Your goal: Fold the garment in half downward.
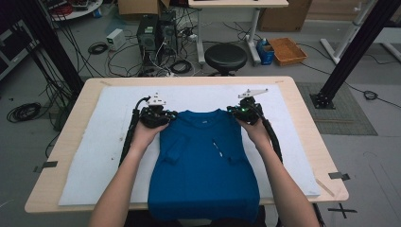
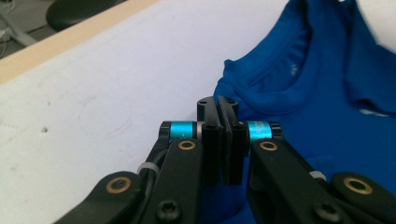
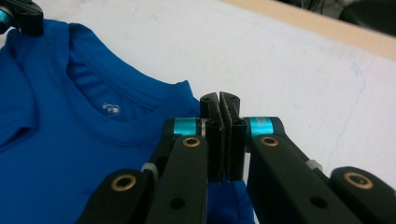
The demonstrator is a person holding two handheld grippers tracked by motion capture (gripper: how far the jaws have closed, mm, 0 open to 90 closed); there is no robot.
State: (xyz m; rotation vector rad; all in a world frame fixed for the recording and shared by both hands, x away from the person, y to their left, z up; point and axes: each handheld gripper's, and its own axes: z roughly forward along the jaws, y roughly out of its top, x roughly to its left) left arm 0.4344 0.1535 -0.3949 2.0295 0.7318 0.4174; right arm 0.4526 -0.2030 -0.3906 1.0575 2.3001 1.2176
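Observation:
A blue T-shirt lies face up on the white mat, sleeves folded in over its chest and its hem hanging past the near table edge. My left gripper is at the shirt's left shoulder and my right gripper at its right shoulder, either side of the collar. In the left gripper view the jaws are pressed together with blue shoulder fabric running under and between them. The right gripper is likewise shut on the shoulder corner of the shirt.
The mat covers most of a light wooden table, with bare mat left and right of the shirt. Beyond the far edge stand a black stool, computer cases and floor cables. Black frame posts rise at both sides.

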